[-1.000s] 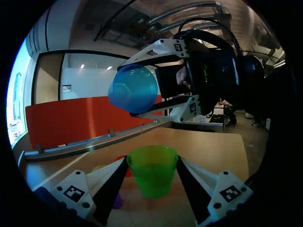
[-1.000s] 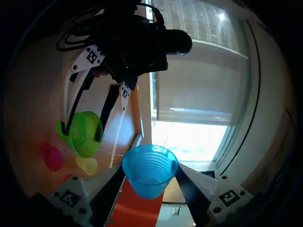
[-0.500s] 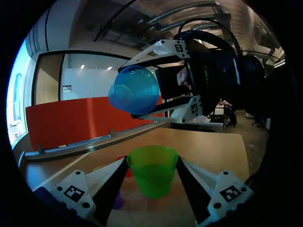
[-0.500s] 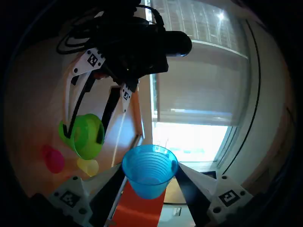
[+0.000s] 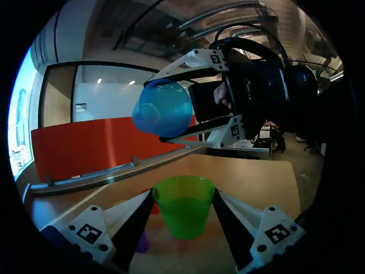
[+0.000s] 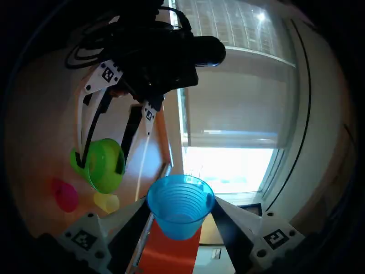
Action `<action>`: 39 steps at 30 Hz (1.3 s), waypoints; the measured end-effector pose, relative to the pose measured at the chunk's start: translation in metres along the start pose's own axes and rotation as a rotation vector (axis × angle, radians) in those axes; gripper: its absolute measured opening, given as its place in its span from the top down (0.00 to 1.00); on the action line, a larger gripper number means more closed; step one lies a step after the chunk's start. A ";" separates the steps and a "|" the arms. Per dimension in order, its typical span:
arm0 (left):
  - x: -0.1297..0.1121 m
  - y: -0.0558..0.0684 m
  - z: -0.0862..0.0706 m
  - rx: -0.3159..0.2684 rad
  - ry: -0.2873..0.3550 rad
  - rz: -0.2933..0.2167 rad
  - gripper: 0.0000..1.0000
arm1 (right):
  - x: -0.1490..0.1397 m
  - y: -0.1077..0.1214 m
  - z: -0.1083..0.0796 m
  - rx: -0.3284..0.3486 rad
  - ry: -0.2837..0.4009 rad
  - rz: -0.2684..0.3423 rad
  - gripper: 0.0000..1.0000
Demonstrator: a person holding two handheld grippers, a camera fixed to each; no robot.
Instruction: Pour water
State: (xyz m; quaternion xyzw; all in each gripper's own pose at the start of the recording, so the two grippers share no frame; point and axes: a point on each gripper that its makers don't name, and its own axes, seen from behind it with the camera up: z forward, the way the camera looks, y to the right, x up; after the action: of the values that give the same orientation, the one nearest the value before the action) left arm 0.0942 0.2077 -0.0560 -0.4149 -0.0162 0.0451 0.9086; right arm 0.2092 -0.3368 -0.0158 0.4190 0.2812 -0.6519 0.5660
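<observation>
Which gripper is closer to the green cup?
Left. The left gripper clamps the green cup; the right gripper hangs above it, holding the blue cup.

In the left gripper view, your green cup (image 5: 184, 208) covers most of a red cup (image 5: 155, 208) behind it. A yellow cup (image 5: 119, 201) and a purple object (image 5: 142, 241) show only as slivers beside the left tool's (image 5: 182, 198) finger. The hand (image 5: 222, 95) holding the right tool (image 5: 153, 109) is largely hidden by the tool's body. In the right gripper view those two small cups are blurred. Whether the blue cup (image 6: 180, 210) holds water cannot be told.
</observation>
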 end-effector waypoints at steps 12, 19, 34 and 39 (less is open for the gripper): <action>0.000 0.000 -0.001 0.003 -0.001 0.005 0.12 | -0.010 -0.004 0.002 -0.014 0.001 0.122 0.09; 0.000 -0.003 -0.001 0.008 -0.004 0.007 0.12 | -0.018 -0.005 0.001 -0.028 0.008 0.230 0.09; 0.003 -0.002 -0.001 0.009 -0.013 0.018 0.12 | -0.041 -0.019 -0.002 -0.057 -0.002 0.539 0.09; 0.003 0.000 -0.001 0.009 -0.015 0.022 0.12 | -0.047 -0.020 -0.005 -0.077 0.002 0.678 0.09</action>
State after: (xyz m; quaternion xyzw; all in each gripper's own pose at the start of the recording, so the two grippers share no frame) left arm 0.0977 0.2069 -0.0564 -0.4108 -0.0182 0.0582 0.9097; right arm 0.1909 -0.3046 0.0201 0.4678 0.1507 -0.4150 0.7657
